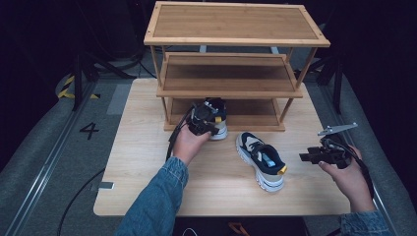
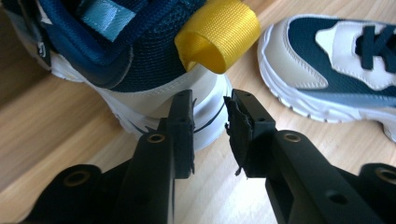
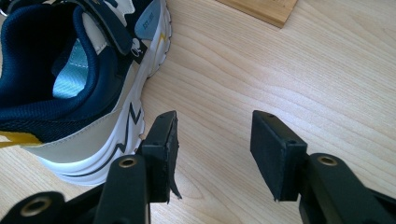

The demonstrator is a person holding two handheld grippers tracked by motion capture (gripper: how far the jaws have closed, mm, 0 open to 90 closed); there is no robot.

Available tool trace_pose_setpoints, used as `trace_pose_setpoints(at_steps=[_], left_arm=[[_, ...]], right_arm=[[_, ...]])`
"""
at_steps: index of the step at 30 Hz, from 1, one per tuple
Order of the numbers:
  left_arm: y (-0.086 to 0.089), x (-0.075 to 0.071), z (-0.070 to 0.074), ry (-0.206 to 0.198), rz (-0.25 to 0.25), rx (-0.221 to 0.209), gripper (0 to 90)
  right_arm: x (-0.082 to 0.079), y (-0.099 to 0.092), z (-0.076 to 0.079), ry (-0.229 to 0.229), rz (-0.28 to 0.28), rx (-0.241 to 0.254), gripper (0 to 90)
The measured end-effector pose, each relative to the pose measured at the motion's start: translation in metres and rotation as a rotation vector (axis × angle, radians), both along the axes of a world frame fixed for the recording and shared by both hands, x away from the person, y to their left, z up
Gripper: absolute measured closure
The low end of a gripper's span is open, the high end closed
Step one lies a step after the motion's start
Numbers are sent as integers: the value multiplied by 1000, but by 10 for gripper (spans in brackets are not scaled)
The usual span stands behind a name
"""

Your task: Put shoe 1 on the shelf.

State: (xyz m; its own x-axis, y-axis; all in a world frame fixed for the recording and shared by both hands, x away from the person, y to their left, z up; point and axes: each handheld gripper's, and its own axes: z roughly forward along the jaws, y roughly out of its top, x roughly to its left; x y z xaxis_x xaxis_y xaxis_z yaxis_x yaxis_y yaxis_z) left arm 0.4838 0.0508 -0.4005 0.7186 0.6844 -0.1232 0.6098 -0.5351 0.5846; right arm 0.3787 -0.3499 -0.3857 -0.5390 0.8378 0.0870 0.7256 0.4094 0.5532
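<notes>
At the foot of the rack (image 1: 223,81), the left gripper (image 2: 210,122) stands slightly open just behind one shoe's (image 2: 140,70) heel, gripping nothing. The right gripper (image 3: 212,149) hovers half open, empty, beside the other shoe (image 1: 260,160) mid-table. A nudge from those jaws could skew the shoe off the bottom shelf (image 1: 255,108).
</notes>
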Motion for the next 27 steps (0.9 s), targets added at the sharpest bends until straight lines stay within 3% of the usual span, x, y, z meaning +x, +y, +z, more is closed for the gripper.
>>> trace_pose_setpoints(at_steps=[5,10,13,17,23,24,27], left_arm=[[-3,6,-5,-63,5,22,646],[0,12,-9,-64,41,1,645],[-1,18,-13,-85,41,8,612],[-3,24,-20,-66,25,35,604],[-5,29,-25,-59,34,19,588],[-6,30,-26,-46,57,2,588],[-5,31,-26,-39,48,-1,575]], right_arm=[[0,0,0,0,2,6,524],[-1,1,3,-8,8,16,525],[-1,1,3,-9,9,18,525],[-1,1,3,-14,11,16,525],[-1,0,3,-15,8,16,525],[-1,0,3,-15,8,18,525],[-1,0,3,-16,9,18,525]])
